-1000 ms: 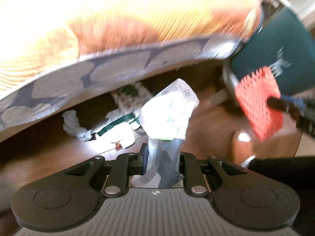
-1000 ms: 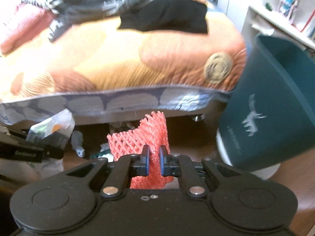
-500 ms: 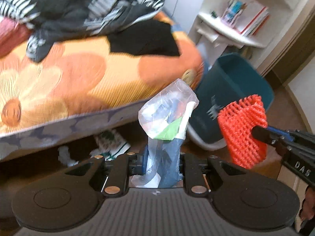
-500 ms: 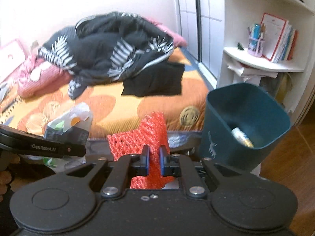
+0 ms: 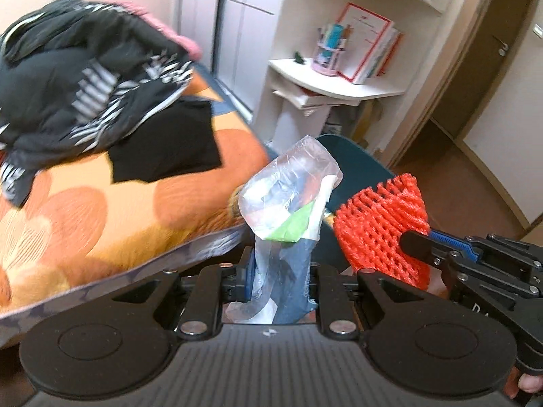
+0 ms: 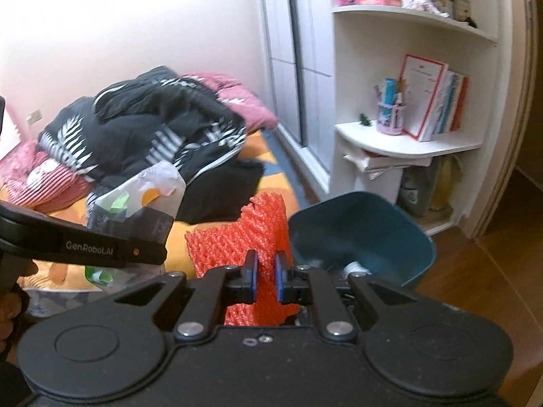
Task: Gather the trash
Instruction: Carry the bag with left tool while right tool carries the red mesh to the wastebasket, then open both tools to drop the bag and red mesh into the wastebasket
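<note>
Right hand-held gripper (image 6: 265, 279): grips red foam net (image 6: 251, 234) | bin (image 6: 370, 237): lower right, just beside; you're nearer than left hand-held gripper (image 5: 280, 279), clamping plastic bag (image 5: 288, 196).

Both cams sit right behind their own fingers, angled down across the bed (image 5: 101, 210) toward the teal bin (image 6: 366, 234) and corner shelf (image 6: 407, 142) (each catches the other's gripper at its edge).

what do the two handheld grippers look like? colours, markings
Both are matte black: a ribbed body with two round discs, linkage arms with silver pivot pins, blue pads on the fingers. The left gripper carries white "GenRobot.AI" lettering and a small red dot on its side. The right gripper shows white letters, partly cut off.
</note>
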The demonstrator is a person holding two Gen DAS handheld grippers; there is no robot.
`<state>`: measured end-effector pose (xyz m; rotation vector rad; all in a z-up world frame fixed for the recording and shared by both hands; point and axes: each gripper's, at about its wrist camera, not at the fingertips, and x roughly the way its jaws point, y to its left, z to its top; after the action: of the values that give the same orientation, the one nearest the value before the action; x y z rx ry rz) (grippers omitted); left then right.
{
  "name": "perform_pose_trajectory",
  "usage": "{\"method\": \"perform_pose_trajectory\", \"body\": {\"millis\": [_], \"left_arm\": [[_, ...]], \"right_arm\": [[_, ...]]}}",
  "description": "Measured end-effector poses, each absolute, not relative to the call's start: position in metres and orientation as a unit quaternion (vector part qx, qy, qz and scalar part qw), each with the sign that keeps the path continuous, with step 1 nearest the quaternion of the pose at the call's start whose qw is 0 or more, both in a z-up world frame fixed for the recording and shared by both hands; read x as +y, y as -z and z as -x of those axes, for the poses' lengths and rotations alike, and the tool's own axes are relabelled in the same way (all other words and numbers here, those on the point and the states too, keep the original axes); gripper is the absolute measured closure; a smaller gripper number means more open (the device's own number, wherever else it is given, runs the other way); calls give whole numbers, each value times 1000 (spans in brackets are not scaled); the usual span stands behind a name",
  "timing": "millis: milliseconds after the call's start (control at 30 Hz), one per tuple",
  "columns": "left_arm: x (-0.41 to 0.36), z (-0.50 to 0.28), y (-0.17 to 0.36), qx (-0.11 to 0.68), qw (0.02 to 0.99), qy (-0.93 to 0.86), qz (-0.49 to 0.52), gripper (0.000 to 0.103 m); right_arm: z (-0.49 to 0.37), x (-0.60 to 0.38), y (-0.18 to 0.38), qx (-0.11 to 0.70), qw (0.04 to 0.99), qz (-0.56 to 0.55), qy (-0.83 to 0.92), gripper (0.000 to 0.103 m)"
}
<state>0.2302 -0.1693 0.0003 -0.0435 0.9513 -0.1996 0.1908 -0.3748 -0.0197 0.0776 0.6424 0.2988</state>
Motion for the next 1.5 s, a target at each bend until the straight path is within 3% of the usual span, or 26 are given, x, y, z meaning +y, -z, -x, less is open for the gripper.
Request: {"method": "perform_pose_trajectory", "body": {"millis": [500, 1367, 1500], "left_arm": [[-266, -317, 27, 480, 865, 145, -20, 87], [-319, -435, 175, 576, 806, 130, -40, 86], [-321, -443, 190, 589, 798, 126, -42, 74]], "right_arm": [[-264, -456, 46, 324, 942, -70, -59, 93], [-380, -480, 171, 430, 896, -112, -7, 88], [-382, -481, 180, 435, 894, -108, -6, 84]]}}
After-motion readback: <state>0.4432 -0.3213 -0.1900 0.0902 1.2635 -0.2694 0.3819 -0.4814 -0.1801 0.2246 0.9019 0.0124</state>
